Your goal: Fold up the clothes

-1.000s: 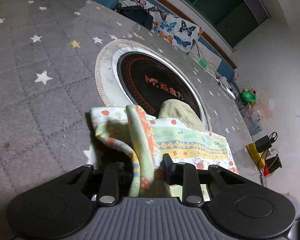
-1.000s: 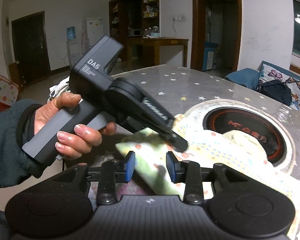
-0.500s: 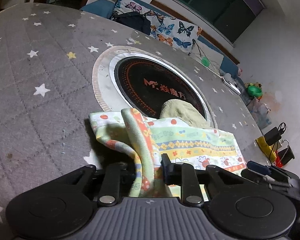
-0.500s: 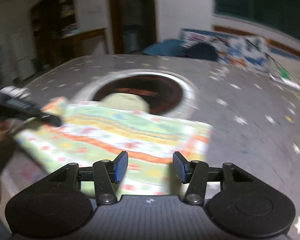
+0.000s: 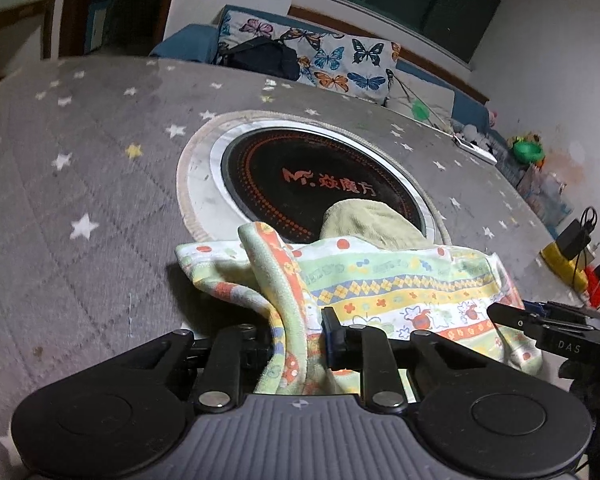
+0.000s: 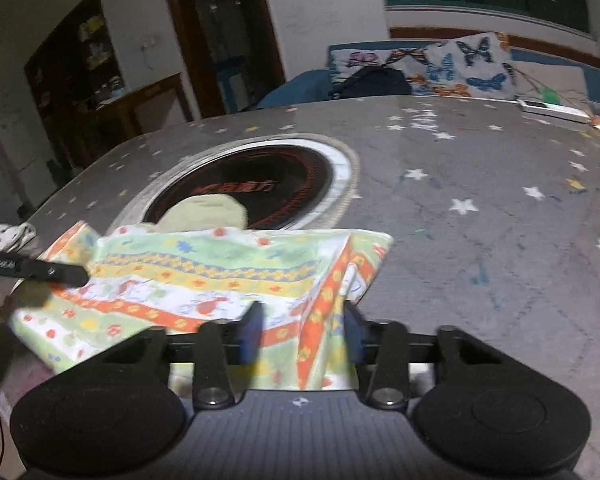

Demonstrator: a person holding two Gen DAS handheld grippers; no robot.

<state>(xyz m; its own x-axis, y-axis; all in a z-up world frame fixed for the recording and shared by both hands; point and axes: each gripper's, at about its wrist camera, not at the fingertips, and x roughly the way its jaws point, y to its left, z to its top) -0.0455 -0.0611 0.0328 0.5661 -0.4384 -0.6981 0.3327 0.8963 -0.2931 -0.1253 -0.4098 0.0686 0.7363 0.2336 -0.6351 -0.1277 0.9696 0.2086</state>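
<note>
A pastel patterned garment (image 5: 400,284) (image 6: 204,276) lies spread on the grey star-print table cover (image 5: 80,168). An olive-green part of it (image 5: 364,220) (image 6: 208,212) rests on the black round cooktop (image 5: 300,172). My left gripper (image 5: 294,332) is shut on the garment's left corner, which rises in a fold between the pads; its tip (image 6: 72,274) shows in the right wrist view. My right gripper (image 6: 302,332) is closing on the right corner, where an orange-striped fold stands pinched between its pads. It also shows in the left wrist view (image 5: 512,316).
The cooktop (image 6: 260,184) is set into the table just beyond the garment. A butterfly-print cushion (image 5: 332,60) and a dark bag (image 5: 260,56) sit on a sofa past the far edge. A spotted white cloth (image 6: 4,236) lies at the left. Chargers and boxes (image 5: 572,256) stand on the floor.
My right gripper swung from beside the left gripper over to the garment's right corner and closed on it. The left gripper kept its hold and rose slightly, rolling a little.
</note>
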